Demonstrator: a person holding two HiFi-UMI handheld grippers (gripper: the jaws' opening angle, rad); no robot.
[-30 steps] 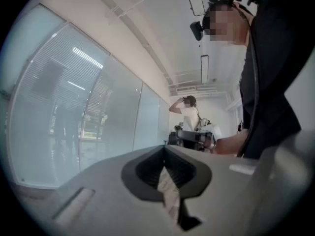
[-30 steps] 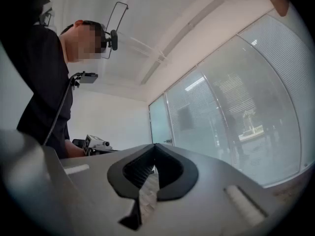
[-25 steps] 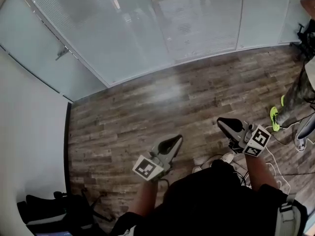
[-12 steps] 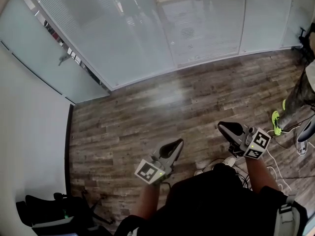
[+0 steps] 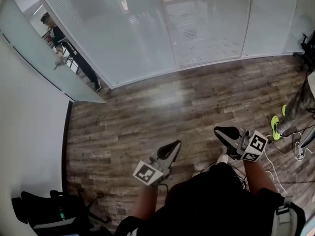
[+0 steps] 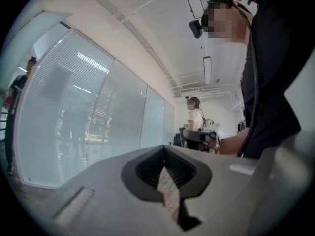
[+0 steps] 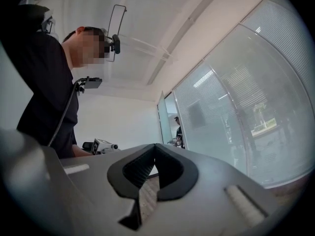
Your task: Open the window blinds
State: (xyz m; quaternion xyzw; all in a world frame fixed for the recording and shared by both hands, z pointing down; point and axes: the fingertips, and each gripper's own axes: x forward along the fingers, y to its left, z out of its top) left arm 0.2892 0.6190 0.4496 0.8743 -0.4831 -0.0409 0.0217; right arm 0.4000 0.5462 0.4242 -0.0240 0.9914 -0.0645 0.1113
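Observation:
The closed window blinds hang behind glass panels along the far wall, beyond a stretch of wood floor. My left gripper is held low in front of me, shut and empty, its tip pointing toward the blinds. My right gripper is beside it to the right, also shut with nothing held. In the left gripper view the jaws meet at the tip, with the blinds at the left. In the right gripper view the jaws are together and the blinds are at the right.
A frosted glass door stands at the far left with a person behind it. Another person's leg and green shoe are at the right, near cables on the floor. A black bag sits at the bottom left.
A gap has opened beside the glass door at the upper left and a person has come into view there. Both grippers have shifted slightly, still shut.

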